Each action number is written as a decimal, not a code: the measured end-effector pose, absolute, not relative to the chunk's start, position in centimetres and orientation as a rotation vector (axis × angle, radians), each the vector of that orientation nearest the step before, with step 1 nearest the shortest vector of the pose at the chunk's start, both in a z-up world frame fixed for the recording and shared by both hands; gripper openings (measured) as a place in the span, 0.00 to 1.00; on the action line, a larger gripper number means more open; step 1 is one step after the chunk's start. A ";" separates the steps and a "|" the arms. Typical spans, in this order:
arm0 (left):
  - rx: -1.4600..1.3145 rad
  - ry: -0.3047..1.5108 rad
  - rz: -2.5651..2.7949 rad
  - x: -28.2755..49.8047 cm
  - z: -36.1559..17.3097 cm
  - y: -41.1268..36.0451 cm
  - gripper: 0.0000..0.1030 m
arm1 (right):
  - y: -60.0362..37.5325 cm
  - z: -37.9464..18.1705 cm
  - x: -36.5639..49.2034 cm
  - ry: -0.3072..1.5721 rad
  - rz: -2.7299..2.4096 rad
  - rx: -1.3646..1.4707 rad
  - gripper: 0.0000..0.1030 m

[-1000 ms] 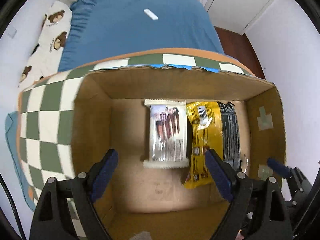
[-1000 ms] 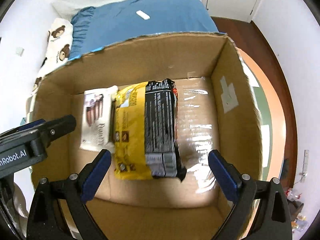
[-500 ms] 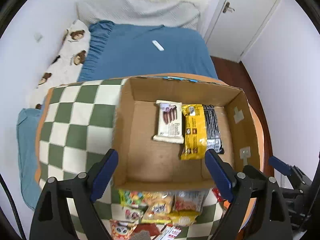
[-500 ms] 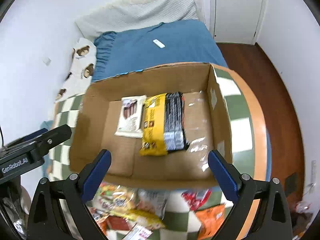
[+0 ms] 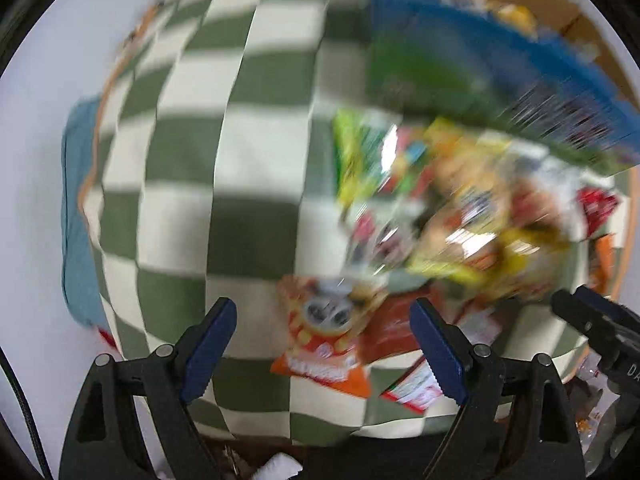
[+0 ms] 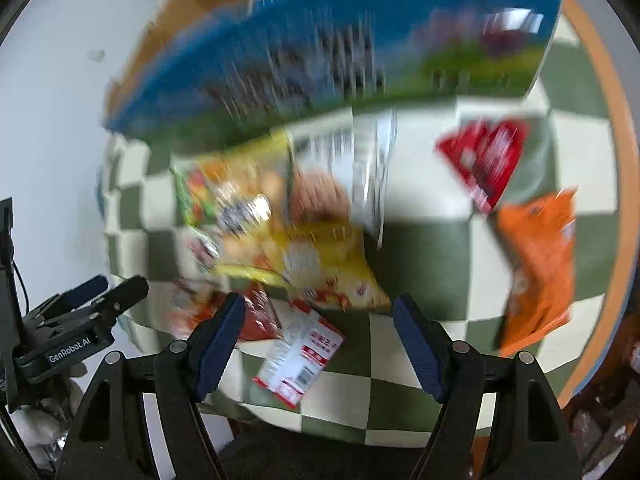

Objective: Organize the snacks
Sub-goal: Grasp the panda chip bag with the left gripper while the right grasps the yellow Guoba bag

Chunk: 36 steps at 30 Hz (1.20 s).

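- I am looking down through both wrist cameras at a round counter (image 5: pixel 248 152) covered in a green and cream checked cloth; both pictures are heavily smeared.
- My left gripper (image 5: pixel 324 344) is hanging released, nothing between its blue pads, above an orange snack packet (image 5: pixel 326 340) lying flat on the cloth.
- My right gripper (image 6: pixel 318 338) is also grasping nothing; its jaws have just been closing, and they are standing apart over a small red and white packet (image 6: pixel 300 358) that lies between them on the counter, not touched.
- The snack pile (image 6: pixel 272 232) is sitting in a loose heap near the middle of the counter: yellow, green and red bags overlapping, too blurred for me to read.
- Well apart from the heap, an orange bag (image 6: pixel 536 268) and a red bag (image 6: pixel 486 160) are lying toward the right side in the right wrist view.
- The cardboard box (image 6: pixel 320 52) is standing just beyond the pile, its blue and green printed side facing me; I cannot tell what is inside.
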<state>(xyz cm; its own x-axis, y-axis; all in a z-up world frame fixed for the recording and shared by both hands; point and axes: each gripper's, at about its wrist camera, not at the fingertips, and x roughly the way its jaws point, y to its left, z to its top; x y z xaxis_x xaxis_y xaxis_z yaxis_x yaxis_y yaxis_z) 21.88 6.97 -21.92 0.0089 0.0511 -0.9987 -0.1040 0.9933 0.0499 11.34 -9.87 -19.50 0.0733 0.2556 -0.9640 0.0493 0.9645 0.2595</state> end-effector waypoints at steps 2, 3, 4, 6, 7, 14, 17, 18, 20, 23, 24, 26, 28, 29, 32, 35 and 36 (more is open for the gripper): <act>-0.061 1.592 0.136 21.1 -24.0 7.7 0.86 | -9.0 -21.6 11.1 1.496 0.123 0.200 0.76; -0.071 1.601 0.134 20.9 -24.5 7.9 0.86 | -8.7 -22.2 11.1 1.495 0.112 0.191 0.76; -0.073 1.614 0.123 20.8 -25.3 7.9 0.86 | -8.4 -23.2 11.2 1.493 0.092 0.169 0.76; -0.074 1.650 0.108 20.7 -26.9 8.1 0.86 | -7.6 -24.5 11.5 1.471 0.068 0.121 0.76; -0.084 1.666 0.092 20.7 -27.6 8.1 0.86 | -7.3 -24.9 11.6 1.466 0.065 0.094 0.73; -0.147 1.659 0.041 20.6 -28.7 7.9 0.50 | -8.8 -24.1 10.4 1.519 0.128 0.128 0.56; -0.144 1.629 0.065 19.4 -28.8 7.7 0.49 | -10.9 -23.2 9.0 1.580 0.165 0.164 0.55; -0.138 1.628 0.063 18.8 -29.1 7.4 0.49 | -11.7 -23.2 8.5 1.615 0.178 0.177 0.55; -0.140 1.634 0.067 18.3 -29.6 6.9 0.49 | -12.9 -23.6 7.6 1.686 0.189 0.186 0.55; -0.145 1.656 0.069 17.7 -30.9 6.7 0.50 | -13.8 -24.9 7.7 1.746 0.156 0.166 0.55; -0.140 1.657 0.071 17.7 -31.1 6.6 0.50 | -14.0 -25.5 8.0 1.743 0.150 0.178 0.56; -0.131 1.660 0.076 17.8 -31.5 6.5 0.50 | -14.2 -26.0 8.7 1.712 0.128 0.196 0.57; -0.133 1.665 0.078 17.6 -31.6 6.3 0.50 | -13.9 -25.7 9.2 1.686 0.111 0.197 0.66; -0.138 1.668 0.079 17.5 -31.6 6.3 0.50 | -13.9 -25.1 9.2 1.661 0.116 0.202 0.70; -0.152 1.672 0.080 17.5 -31.3 6.3 0.50 | -14.3 -22.5 8.8 1.562 0.078 0.127 0.85; -0.163 1.679 0.083 17.2 -31.5 6.2 0.50 | -15.1 -20.4 7.6 1.518 0.064 0.100 0.85; -0.166 1.682 0.082 17.9 -31.6 6.7 0.50 | -15.0 -19.9 7.2 1.517 0.060 0.103 0.85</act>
